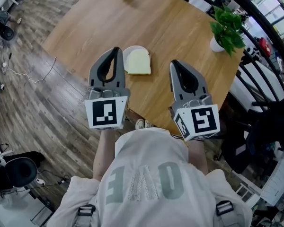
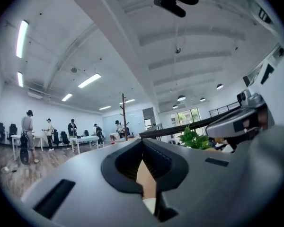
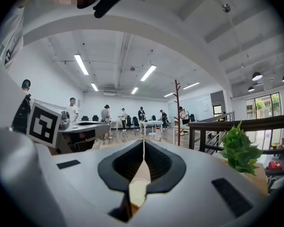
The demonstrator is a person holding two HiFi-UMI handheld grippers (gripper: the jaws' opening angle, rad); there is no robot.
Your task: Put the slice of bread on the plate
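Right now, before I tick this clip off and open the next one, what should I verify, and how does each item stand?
1. Slice of bread lies on the plate: ok, though one corner seems to reach past the rim.
2. Left gripper with its jaws together and nothing between them: ok.
3. Right gripper with its jaws together, empty: ok.
4. Plate well in from the edge of the table: ok.
5. Potted plant upright and apart from the plate: ok.

Pale bread (image 1: 138,62), white plate (image 1: 132,48), wood-grain table (image 1: 170,27).
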